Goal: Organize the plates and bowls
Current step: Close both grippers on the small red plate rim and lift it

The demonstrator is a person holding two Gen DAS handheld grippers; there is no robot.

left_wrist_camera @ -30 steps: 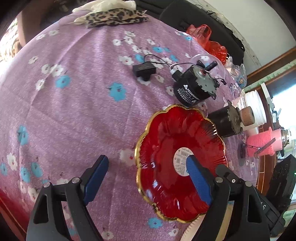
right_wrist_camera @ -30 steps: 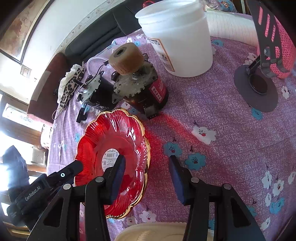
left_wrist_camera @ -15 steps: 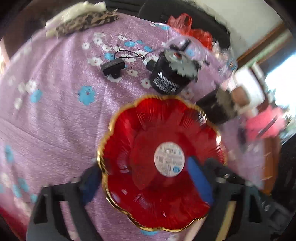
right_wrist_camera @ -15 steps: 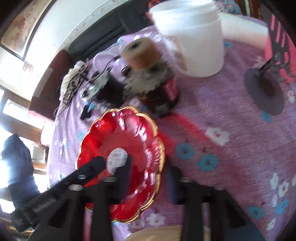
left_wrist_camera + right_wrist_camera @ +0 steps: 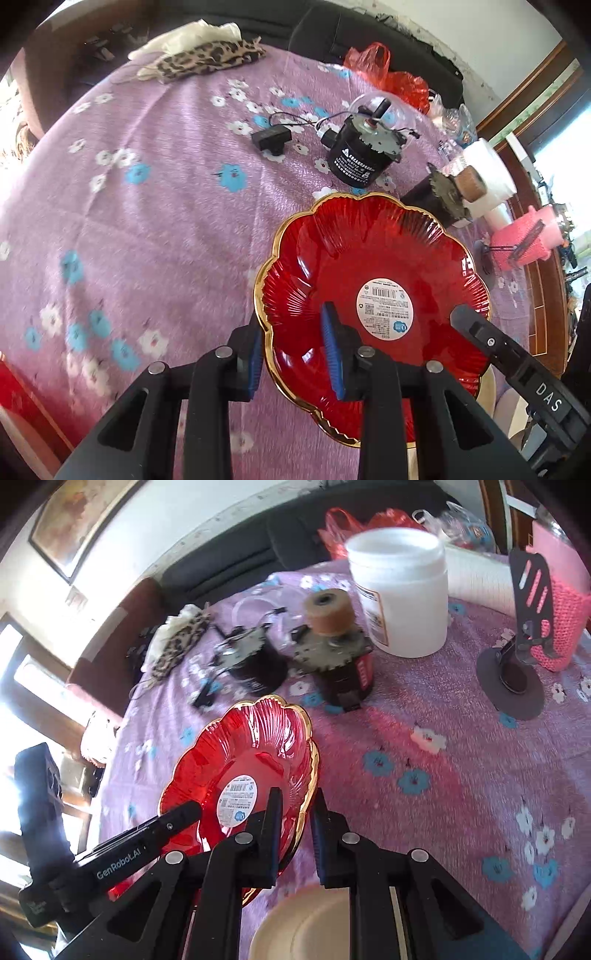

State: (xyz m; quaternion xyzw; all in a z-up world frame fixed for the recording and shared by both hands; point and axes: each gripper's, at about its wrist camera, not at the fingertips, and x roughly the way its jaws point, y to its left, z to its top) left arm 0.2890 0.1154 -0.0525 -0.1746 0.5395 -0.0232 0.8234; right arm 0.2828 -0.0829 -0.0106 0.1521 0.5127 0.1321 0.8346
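Observation:
A red scalloped glass plate (image 5: 373, 258) with a gold rim and a white sticker is lifted and tilted over the purple floral tablecloth (image 5: 166, 221). My left gripper (image 5: 291, 347) is shut on its left rim, one blue pad inside the plate and one outside. My right gripper (image 5: 295, 812) is shut on the opposite rim of the same plate (image 5: 251, 746). A cream plate (image 5: 303, 923) lies just below the right gripper, near the table's front edge.
Two black motors (image 5: 360, 155) (image 5: 332, 664), a white plastic jar (image 5: 402, 590), a black phone stand (image 5: 517, 672) with a pink knitted item, a small black adapter (image 5: 271, 140), a leopard-print cloth (image 5: 207, 59) and red bags stand beyond the plate.
Both grippers have closed onto opposite rims of the red plate. The plate has come up off the cloth and tilted. The cream plate now shows under the right gripper.

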